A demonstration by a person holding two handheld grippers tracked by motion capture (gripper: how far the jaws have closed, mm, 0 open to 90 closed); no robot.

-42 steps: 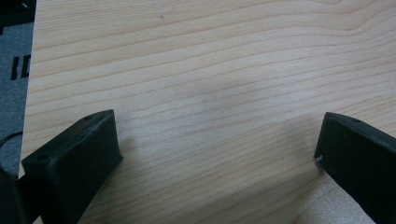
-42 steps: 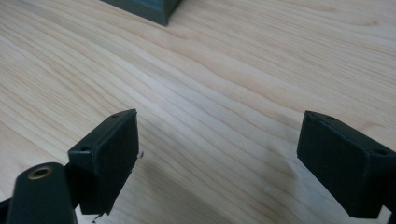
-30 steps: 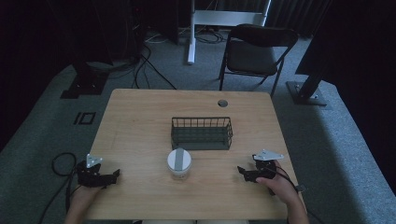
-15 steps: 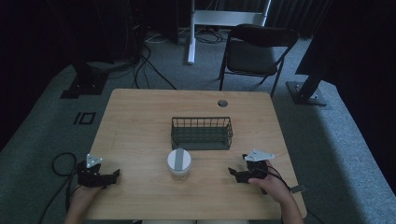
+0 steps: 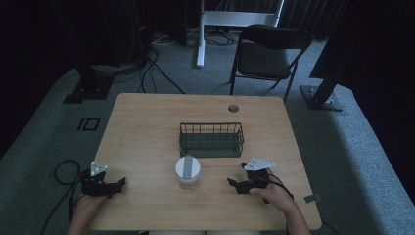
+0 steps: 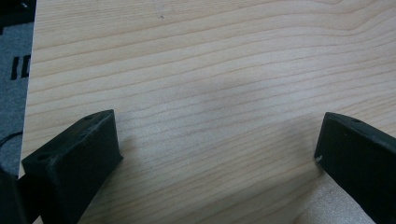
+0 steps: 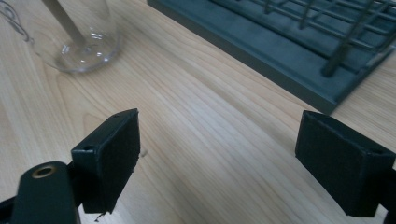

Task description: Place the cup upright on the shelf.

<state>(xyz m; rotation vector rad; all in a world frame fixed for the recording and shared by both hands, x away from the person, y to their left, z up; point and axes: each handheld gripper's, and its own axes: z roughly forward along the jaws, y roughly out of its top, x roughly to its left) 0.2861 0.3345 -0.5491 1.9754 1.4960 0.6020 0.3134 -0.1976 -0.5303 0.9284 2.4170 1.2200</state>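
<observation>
Overhead, a light wooden table (image 5: 147, 127) carries a dark wire basket (image 5: 211, 139) near its middle and, just toward six o'clock from the basket's left end, a clear glass jar (image 5: 187, 172) with a pale lid crossed by a grey stripe. Jar and basket stand close together but apart.

At about eight o'clock from the jar, near the table's near-left corner, the left gripper (image 5: 116, 183) rests in the person's left hand (image 5: 85, 208), well apart from the jar. Its own view shows both black jaws spread wide over bare wood grain, nothing between them.

At about four o'clock from the jar, the right gripper (image 5: 233, 184) sits in the right hand (image 5: 274, 196), its grey three-cornered plate (image 5: 259, 163) on top and its tips pointing toward the jar. Along its jaws, also spread wide with nothing held, the jar's rounded base (image 7: 77, 37) lies at eleven o'clock and the basket's solid floor and wire wall (image 7: 299, 42) at one o'clock.
</observation>
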